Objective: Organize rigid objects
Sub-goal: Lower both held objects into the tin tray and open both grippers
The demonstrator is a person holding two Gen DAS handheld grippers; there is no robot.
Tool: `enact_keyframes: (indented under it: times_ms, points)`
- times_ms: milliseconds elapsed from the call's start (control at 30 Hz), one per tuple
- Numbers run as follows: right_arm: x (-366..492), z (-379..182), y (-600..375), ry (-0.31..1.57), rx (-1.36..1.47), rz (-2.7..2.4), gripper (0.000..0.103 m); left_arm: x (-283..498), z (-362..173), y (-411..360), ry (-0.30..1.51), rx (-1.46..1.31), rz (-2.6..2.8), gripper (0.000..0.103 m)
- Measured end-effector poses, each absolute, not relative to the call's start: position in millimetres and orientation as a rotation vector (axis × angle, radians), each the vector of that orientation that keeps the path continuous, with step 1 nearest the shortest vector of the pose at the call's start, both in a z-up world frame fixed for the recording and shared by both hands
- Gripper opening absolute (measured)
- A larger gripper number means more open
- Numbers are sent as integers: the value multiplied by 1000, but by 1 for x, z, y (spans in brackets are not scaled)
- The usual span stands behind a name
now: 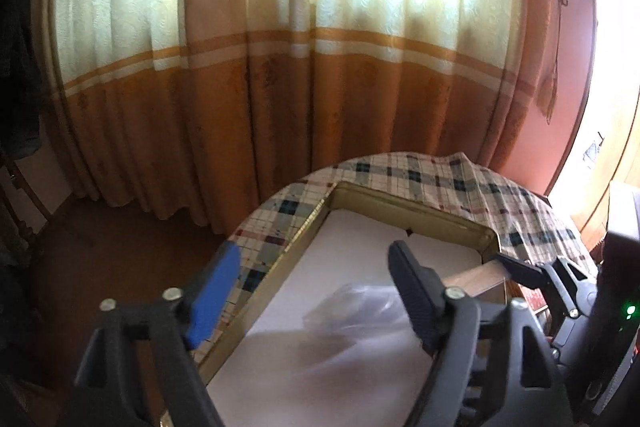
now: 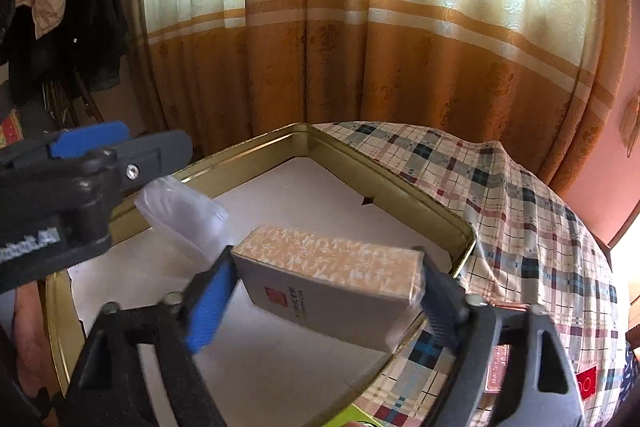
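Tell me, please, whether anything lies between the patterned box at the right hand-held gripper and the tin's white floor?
Nothing visible lies under the patterned box. A clear plastic piece sits just left of it in the tin, by the left hand-held gripper.

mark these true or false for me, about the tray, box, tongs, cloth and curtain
1. The patterned box sits between the right tongs. True.
2. The tablecloth is plain red. False: it is checked.
3. The tray has a gold rim and a white floor. True.
4. The left tongs are clamped on the box. False: they are open, over the tray.
5. The curtain is blue. False: it is orange and cream.
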State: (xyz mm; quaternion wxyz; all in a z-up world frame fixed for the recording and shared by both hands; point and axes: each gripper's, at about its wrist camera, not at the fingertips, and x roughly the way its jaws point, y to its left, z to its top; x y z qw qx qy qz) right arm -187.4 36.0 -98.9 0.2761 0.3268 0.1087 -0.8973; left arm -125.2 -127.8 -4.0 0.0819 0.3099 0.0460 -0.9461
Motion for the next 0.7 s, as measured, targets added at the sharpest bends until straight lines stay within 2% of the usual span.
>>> enact_keyframes:
  times_ms: [67, 233, 400, 600, 700]
  points:
    - [-186, -98, 40, 274, 870, -2419, 95, -122, -2, -129, 139, 908, -2822, 83]
    - [-174, -91, 59, 202, 846, -2434, 95, -100, 2, -128, 178, 838, -2825, 97]
    - [-148, -79, 97, 166, 808, -2443, 95, -76, -2, -123, 209, 800, -2821, 98]
    - [-116, -75, 165, 91, 809, -2506, 95, -61, 0, -88, 124, 796, -2864, 98]
    - [-101, -84, 203, 25, 844, -2551, 96, -51, 3, -63, 105, 776, -2913, 103]
